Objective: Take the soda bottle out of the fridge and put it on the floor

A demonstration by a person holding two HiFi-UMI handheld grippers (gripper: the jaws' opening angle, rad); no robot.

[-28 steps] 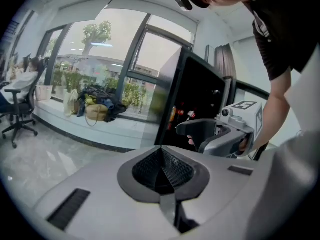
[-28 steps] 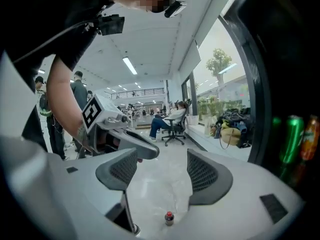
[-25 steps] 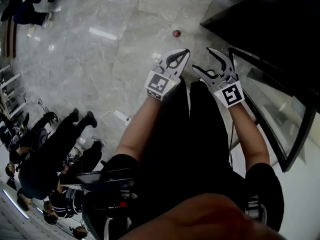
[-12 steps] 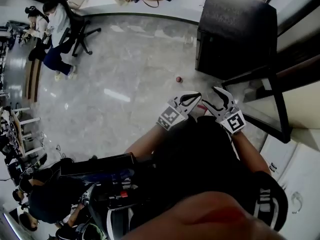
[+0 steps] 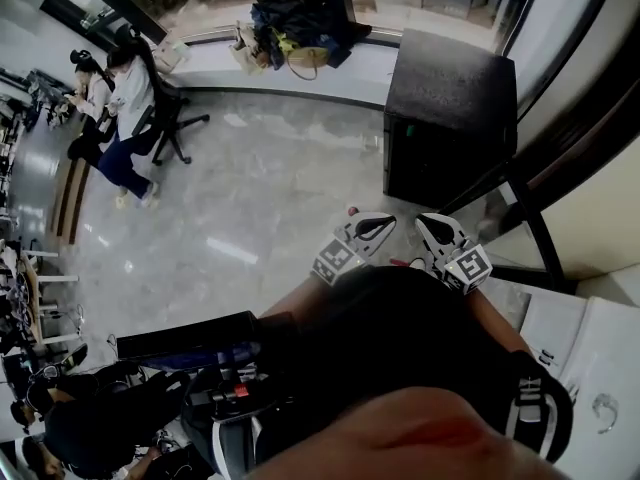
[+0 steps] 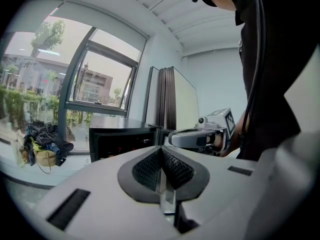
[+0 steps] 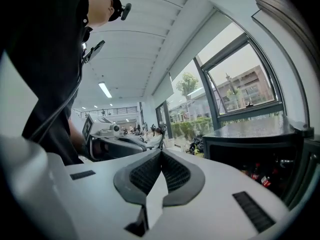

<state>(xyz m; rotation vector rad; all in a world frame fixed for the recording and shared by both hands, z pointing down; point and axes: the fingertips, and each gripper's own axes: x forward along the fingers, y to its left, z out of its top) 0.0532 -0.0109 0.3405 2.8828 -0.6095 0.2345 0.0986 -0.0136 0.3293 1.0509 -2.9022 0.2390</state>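
Both claws are held side by side, near each other and not touching, in front of the person's dark top and above the floor [image 5: 250,198]. The left claw [image 6: 161,149] is pressed together, its ribbed pads meeting at the tips with nothing between them. The right claw [image 7: 161,154] is closing and its jaws have met. Its pads are pressed together and it is empty too. Each claw shows in the other's view, with its marker cube toward the person.

The black fridge [image 5: 450,98] stands on the floor ahead of the claws, against the window wall and well apart from them. In the right gripper view, soda bottles [image 7: 256,173] with red labels stand in its dark inside, low down. None is near a claw. I cannot tell from these views how the fridge door stands.

A small red thing [image 5: 352,211] lies on the floor just beyond the left claw; it is too small to tell what it is. Bags [image 5: 295,18] are heaped on the ledge under the window, left of the fridge. Two people [image 5: 115,83] sit on chairs at the far left.
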